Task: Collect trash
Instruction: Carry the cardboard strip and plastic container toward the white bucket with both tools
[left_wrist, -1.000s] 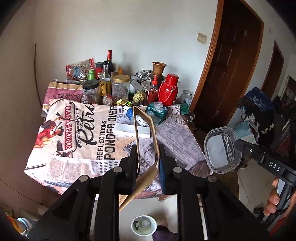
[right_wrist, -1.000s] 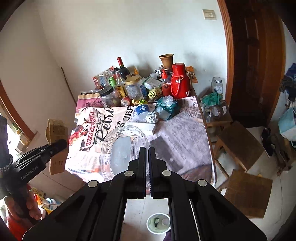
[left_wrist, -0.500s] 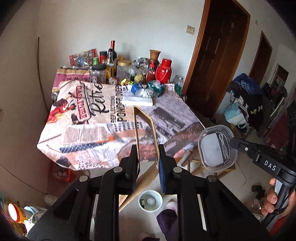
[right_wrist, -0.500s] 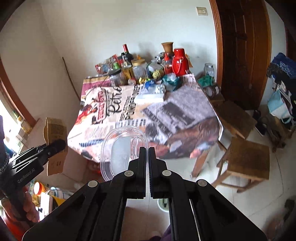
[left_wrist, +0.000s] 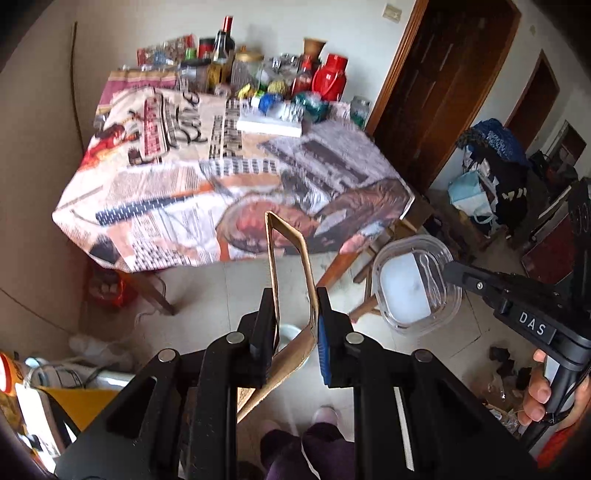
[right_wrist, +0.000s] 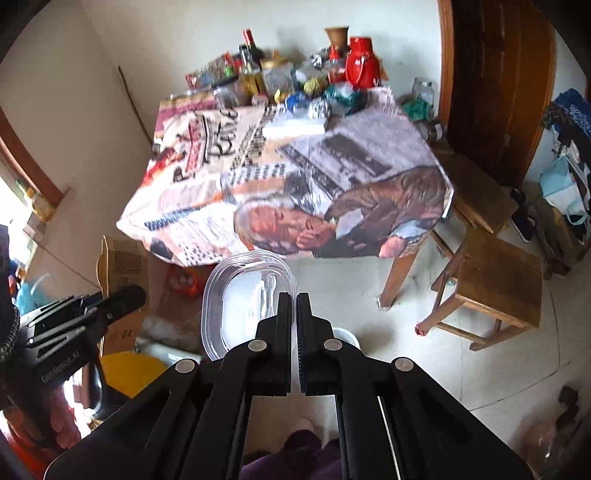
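My left gripper (left_wrist: 293, 295) is shut on a flattened brown cardboard box (left_wrist: 288, 258), held upright in the air in front of the table. The box also shows in the right wrist view (right_wrist: 118, 280). My right gripper (right_wrist: 293, 299) is shut on the rim of a clear plastic container (right_wrist: 243, 299) with a white spoon inside; it also shows in the left wrist view (left_wrist: 413, 284). Both are held above the floor, away from the table (left_wrist: 177, 177). A white bin (right_wrist: 345, 336) sits on the floor below, mostly hidden by the fingers.
The table (right_wrist: 258, 177) has a printed cloth, with bottles, jars and a red jug (right_wrist: 362, 70) at its far edge and a white box (left_wrist: 269, 125). Two wooden stools (right_wrist: 495, 288) stand at the right. A yellow container (right_wrist: 129, 373) is at lower left. Doors are at the right.
Both grippers have pulled back and away from the table and tilted down toward the floor, still holding the cardboard and the container. The table now looks farther off.
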